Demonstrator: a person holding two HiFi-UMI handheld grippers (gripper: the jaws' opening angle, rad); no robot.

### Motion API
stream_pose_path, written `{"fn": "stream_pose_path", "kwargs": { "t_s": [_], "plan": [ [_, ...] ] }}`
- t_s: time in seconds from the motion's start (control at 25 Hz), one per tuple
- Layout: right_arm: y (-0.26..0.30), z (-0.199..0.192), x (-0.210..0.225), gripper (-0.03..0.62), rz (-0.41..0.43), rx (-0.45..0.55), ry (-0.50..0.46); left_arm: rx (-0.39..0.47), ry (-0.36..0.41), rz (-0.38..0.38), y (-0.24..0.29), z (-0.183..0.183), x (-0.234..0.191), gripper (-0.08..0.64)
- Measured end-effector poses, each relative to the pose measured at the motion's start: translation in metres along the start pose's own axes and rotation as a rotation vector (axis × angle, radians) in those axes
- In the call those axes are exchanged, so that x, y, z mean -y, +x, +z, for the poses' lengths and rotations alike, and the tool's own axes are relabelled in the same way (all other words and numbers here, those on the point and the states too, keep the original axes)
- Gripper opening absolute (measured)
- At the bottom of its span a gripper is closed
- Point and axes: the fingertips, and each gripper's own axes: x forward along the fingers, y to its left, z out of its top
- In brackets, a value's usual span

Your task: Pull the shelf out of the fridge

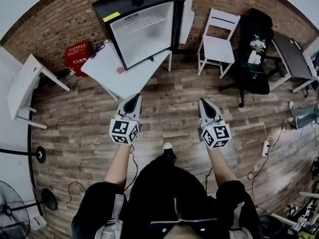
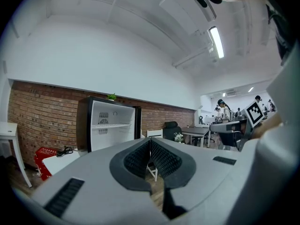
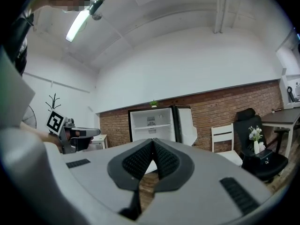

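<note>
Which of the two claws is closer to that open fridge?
Left. The left claw is almost directly in front of the fridge, though well short of it; the right claw is off to the side, facing the white chair.

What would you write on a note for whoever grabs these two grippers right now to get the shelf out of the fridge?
Left gripper: shut, empty, held level over the floor.
Right gripper: shut, empty, level beside it.
The fridge stands ahead by the brick wall with its door open. The shelf sits inside it. A white table stands just in front, towards the left.
Done: the door is open.
Left: walk up, open a gripper, grip the shelf's front edge and pull it out.
</note>
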Motion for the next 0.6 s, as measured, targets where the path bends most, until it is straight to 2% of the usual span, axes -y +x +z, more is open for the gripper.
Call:
{"fn": "stream_pose_path", "kwargs": {
  "t_s": [0.24, 0.6],
  "plan": [
    [0.060, 0.008, 0.028, -0.006, 0.045, -0.014, -0.007, -0.002, -0.004, 0.021, 0.054, 0.007, -0.023, 0.021],
    [0.127, 0.011, 0.048, -0.006, 0.107, -0.028, 0.002, -0.015, -0.019, 0.065, 0.098, 0.007, -0.055, 0.020]
  ]
}}
